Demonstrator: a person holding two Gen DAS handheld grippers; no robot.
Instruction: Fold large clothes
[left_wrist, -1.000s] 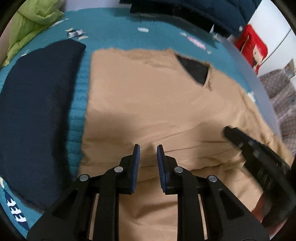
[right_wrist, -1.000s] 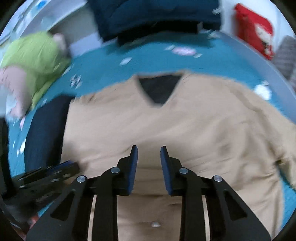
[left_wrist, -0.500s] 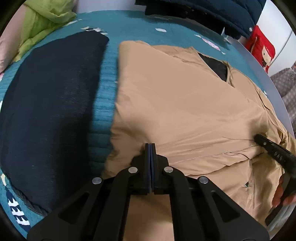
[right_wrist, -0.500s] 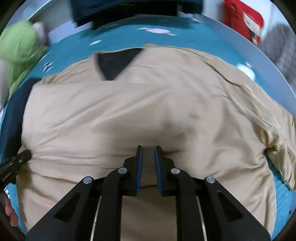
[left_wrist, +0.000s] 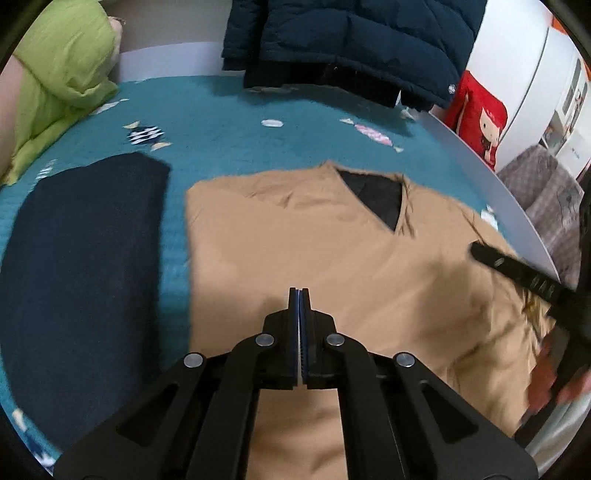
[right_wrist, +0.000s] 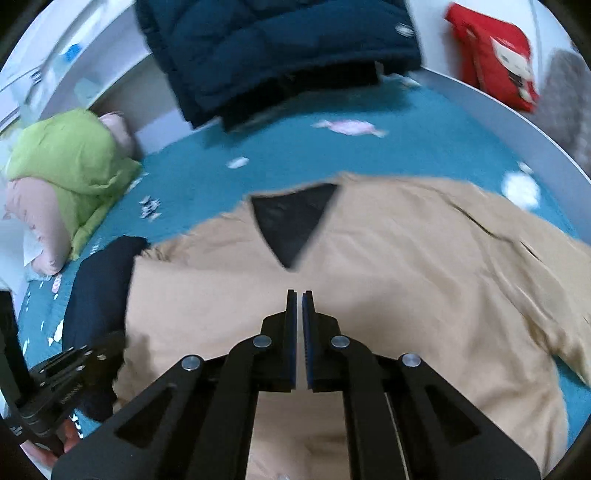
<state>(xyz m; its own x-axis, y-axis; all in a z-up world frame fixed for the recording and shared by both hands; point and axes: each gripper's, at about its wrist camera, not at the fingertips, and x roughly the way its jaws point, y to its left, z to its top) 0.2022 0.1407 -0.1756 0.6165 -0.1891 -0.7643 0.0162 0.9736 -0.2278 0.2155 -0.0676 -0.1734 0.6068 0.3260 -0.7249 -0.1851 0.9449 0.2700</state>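
The left tongs (left_wrist: 299, 295) are clenched, pads pressed together. They sit over the lower front of the tan top (left_wrist: 295, 240), and whether a pinch of its cloth is caught between them cannot be told, since the tips show bare. The right tongs (right_wrist: 299, 297) are nearly closed, only a thin slit between the pads and nothing visible in it, and they point at the chest just below the dark V of the neckline (right_wrist: 291, 225).

The top lies face up on the teal bed (left_wrist: 221, 122), neck toward the far side. Its left edge looks straight, as if that side is already turned in, while the right sleeve (right_wrist: 517, 266) sprawls out rumpled toward the bed's edge. Just beside it on the left lies a dark garment (left_wrist: 81, 251), flat and squared, probably folded already. A navy jacket (left_wrist: 351, 44) hangs at the far end, and a green bundle (right_wrist: 66, 158) sits in the corner.

My reading: early to middle of the fold. The right side, and the fold of hem toward neck, seem left to do
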